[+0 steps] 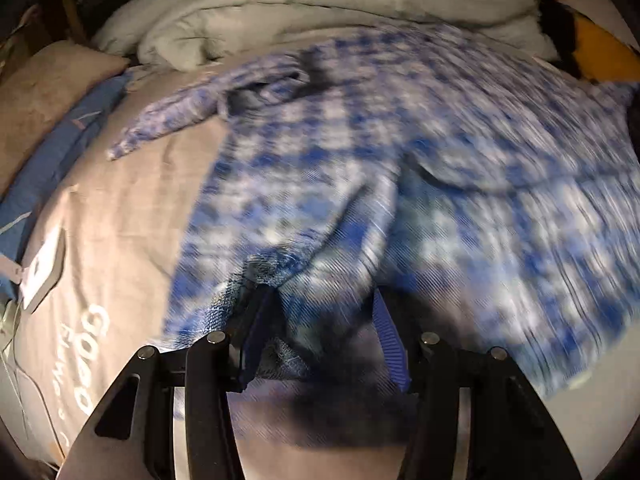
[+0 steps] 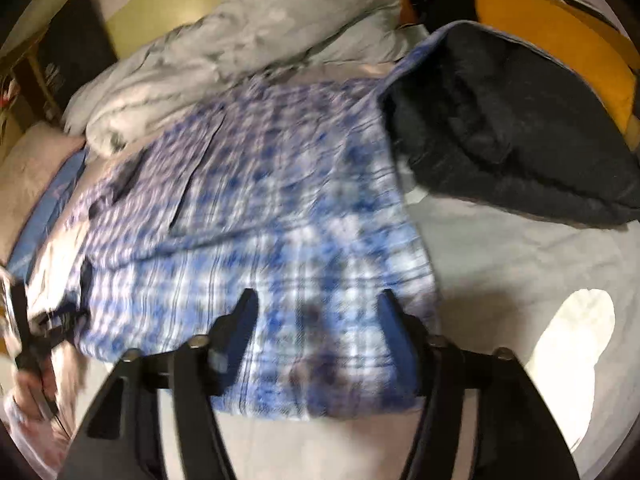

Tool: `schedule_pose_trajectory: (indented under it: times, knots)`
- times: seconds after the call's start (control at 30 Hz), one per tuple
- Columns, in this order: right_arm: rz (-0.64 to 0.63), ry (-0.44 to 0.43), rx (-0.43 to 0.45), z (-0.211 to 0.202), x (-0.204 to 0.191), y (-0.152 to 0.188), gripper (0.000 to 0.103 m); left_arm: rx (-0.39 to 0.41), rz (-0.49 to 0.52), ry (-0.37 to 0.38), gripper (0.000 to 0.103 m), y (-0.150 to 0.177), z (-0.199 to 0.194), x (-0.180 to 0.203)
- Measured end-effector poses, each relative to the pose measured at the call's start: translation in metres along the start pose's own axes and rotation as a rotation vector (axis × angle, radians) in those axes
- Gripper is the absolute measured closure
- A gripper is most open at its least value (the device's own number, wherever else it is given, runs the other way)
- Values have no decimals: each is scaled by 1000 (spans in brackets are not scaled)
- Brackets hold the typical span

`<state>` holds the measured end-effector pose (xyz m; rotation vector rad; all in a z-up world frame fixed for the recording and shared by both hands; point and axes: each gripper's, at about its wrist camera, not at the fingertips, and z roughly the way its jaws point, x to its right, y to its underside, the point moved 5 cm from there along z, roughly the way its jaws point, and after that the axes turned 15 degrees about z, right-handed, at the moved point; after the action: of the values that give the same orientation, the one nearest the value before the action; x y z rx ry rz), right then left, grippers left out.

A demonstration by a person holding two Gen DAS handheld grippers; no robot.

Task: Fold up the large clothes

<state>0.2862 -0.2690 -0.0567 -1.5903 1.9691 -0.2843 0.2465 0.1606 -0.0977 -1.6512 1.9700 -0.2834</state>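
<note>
Spread left gripper (image 1: 320, 320) fingers are straddling the plaid shirt (image 1: 360, 152); right gripper (image 2: 316, 312) is hovering, fingers apart; folding is barely beginning.

Blue plaid shirt (image 2: 256, 208) is soft woven cloth; duvet (image 1: 280, 12) matt, puffy fabric.

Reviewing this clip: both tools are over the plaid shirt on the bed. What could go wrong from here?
1. The left tool stands open with the plaid shirt bunched at its fingers; closing may catch several layers and skew the fold.
2. The dark garment lies against the shirt's far right edge, so it may get dragged along.
3. Both views are motion-blurred; the right tool, open above the hem, may miss the edge.
</note>
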Motion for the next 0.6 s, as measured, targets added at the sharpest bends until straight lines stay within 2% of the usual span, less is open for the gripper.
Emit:
schedule_pose_trajectory:
  times: [0.07,0.17,0.23,0.37,0.43,0.6]
  knots:
    - [-42,44,34,2,-5,4,33,30,-39,-77,52,-7,-1,-20]
    - [-73,81,69,2,-8,8,33,66,-51,-242,52,-13,-6,-50]
    - [-79,95,75,1,-6,10,33,90,-93,-276,52,-14,-13,-69]
    - [-93,133,106,0,-6,10,34,130,-194,-236,52,-11,-30,-96]
    - [-94,123,99,0,-6,10,34,139,-214,-178,52,-9,-37,-95]
    - [-121,92,139,-17,-12,11,34,175,-127,-16,52,-4,-68,-50]
